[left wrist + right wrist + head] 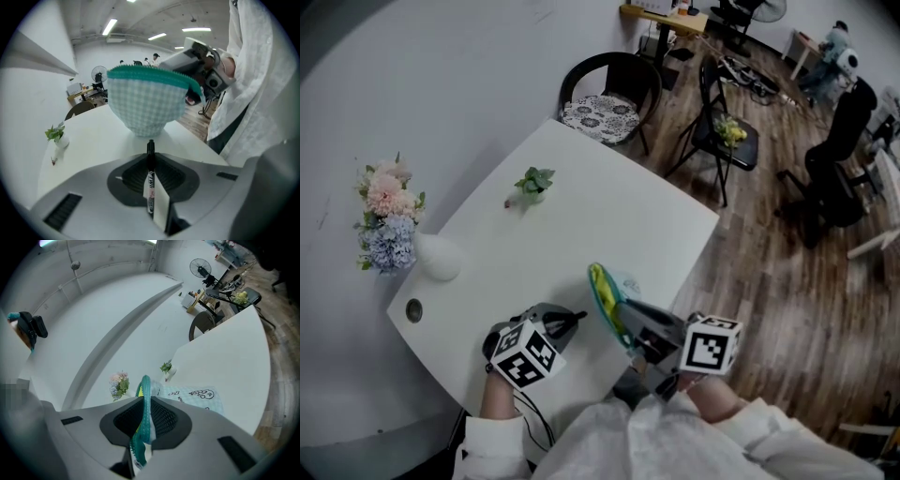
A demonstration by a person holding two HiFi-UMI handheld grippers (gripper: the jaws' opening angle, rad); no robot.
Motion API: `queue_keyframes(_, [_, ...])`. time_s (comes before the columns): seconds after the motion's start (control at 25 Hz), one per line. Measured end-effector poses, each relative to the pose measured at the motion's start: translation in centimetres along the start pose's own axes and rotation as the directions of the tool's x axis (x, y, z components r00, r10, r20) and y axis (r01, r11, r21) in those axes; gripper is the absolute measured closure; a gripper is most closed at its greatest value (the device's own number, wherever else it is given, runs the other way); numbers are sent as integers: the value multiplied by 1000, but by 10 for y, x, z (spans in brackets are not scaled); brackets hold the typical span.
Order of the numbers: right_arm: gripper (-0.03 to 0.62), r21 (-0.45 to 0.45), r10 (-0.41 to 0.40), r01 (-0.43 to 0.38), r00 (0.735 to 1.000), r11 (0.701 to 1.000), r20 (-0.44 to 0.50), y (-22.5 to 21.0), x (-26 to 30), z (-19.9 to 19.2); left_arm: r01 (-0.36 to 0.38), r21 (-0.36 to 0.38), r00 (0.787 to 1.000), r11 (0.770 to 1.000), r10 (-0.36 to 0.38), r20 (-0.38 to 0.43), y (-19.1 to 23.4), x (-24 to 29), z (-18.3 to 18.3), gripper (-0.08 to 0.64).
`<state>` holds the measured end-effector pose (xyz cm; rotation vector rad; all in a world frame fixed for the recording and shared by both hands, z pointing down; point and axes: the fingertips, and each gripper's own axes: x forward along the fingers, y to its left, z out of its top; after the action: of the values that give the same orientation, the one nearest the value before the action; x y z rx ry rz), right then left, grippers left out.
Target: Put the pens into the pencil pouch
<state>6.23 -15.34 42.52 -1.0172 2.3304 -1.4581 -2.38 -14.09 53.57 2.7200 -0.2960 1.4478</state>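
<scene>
A black pen (150, 180) with a white label lies clamped between the jaws of my left gripper (150, 161), its tip pointing at the pouch. In the head view this left gripper (567, 322) hovers over the near part of the white table (609, 225), just left of the pouch. The checked pencil pouch (606, 302) with a teal zipper rim is held up, its mouth open. My right gripper (630, 325) is shut on that rim. In the right gripper view the zipper edge (143, 427) runs between the jaws of the right gripper (144, 401), and the pouch body (197, 397) hangs beyond.
A small potted plant (532, 185) stands mid-table. A flower bunch (389, 214) in a white vase (439, 258) sits at the left edge, near a cable hole (413, 310). Two chairs (609, 94) (724, 131) stand beyond the far edge. Wooden floor lies to the right.
</scene>
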Motion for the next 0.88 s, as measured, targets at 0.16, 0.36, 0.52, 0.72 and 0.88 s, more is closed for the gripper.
queue_keyframes(0.16, [549, -7, 4, -4, 1000, 1000, -7, 4, 4, -3, -35, -54, 993, 998, 40, 107, 2, -19, 20, 514])
queue_keyframes(0.36, [549, -22, 12, -12, 1000, 1000, -8, 10, 5, -1, -124, -117, 959, 985, 149, 243, 16, -51, 48, 514])
queue_keyframes(0.52, [549, -31, 13, -13, 1000, 999, -10, 13, 7, 3, -195, -197, 894, 961, 257, 367, 33, -85, 74, 514])
queue_keyframes(0.72, [549, -26, 25, -26, 1000, 999, -15, 16, 11, 3, -252, -364, 737, 897, 422, 529, 56, -132, 107, 514])
queue_keyframes(0.88, [549, -29, 29, -29, 999, 999, -25, 18, 12, 2, -223, -415, 649, 882, 452, 612, 60, -153, 125, 514])
